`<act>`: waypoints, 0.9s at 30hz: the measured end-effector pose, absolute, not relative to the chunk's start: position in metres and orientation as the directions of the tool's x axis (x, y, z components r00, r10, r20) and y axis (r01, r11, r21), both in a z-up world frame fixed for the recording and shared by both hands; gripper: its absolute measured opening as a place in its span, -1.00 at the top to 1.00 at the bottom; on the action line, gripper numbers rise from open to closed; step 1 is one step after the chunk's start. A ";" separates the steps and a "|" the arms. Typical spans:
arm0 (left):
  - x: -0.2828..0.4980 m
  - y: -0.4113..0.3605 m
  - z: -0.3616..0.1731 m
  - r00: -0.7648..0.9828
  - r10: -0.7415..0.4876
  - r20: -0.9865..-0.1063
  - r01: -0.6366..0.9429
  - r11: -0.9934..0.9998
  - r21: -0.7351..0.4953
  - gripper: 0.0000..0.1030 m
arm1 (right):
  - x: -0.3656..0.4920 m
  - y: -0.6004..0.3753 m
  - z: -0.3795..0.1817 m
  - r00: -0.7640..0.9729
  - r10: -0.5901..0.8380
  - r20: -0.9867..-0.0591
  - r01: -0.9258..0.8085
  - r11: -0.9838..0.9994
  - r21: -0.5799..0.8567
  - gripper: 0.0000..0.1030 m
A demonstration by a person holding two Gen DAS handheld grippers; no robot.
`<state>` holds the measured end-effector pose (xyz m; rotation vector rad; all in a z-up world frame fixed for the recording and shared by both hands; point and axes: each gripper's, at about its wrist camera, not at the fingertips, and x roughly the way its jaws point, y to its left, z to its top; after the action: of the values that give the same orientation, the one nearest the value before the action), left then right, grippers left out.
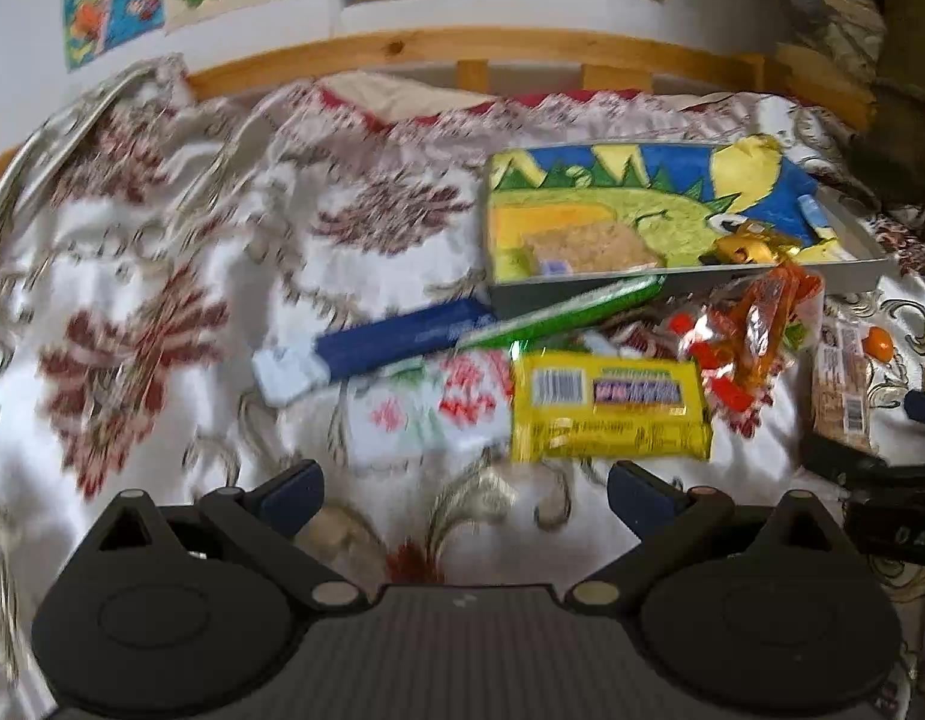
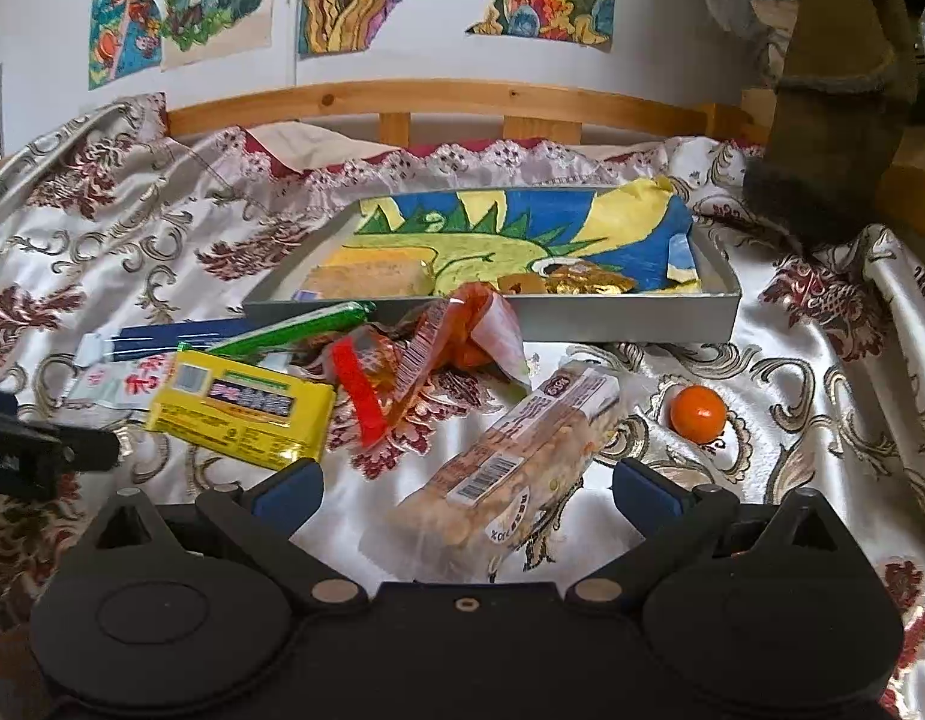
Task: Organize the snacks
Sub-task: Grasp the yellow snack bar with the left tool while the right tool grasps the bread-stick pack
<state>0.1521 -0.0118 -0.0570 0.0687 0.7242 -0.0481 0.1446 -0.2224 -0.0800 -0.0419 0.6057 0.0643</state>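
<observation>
A grey tray [image 2: 612, 315] lined with a dinosaur drawing holds a pale bar [image 2: 366, 279] and gold-wrapped sweets [image 2: 582, 282]. In front of it lie a yellow packet [image 2: 240, 411], an orange wrapper [image 2: 426, 348], green [image 2: 294, 327] and blue [image 2: 180, 333] sticks, a white sachet [image 2: 114, 387], a clear-wrapped nut bar [image 2: 516, 462] and an orange ball [image 2: 697, 414]. My right gripper [image 2: 465, 495] is open, its fingers either side of the nut bar's near end. My left gripper [image 1: 462, 495] is open just short of the yellow packet [image 1: 609, 405]; the tray [image 1: 690, 282] lies beyond.
Everything rests on a rumpled white floral bedspread [image 2: 162, 228]. A wooden headboard [image 2: 438, 99] and a wall with colourful drawings stand behind. A dark fabric object [image 2: 834, 120] hangs at the back right. My left gripper's body shows at the right wrist view's left edge [image 2: 36, 450].
</observation>
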 end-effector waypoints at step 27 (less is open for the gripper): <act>0.221 -0.071 -0.092 0.535 -0.298 -0.791 0.785 0.521 0.334 -0.74 | 0.172 -0.231 -0.097 0.774 0.088 -0.627 -0.086 0.996 0.033 -0.69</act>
<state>0.2211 -0.0706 -0.0916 0.7585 0.7378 -0.7245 0.1716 -0.2309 -0.0967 0.0024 0.6795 0.0944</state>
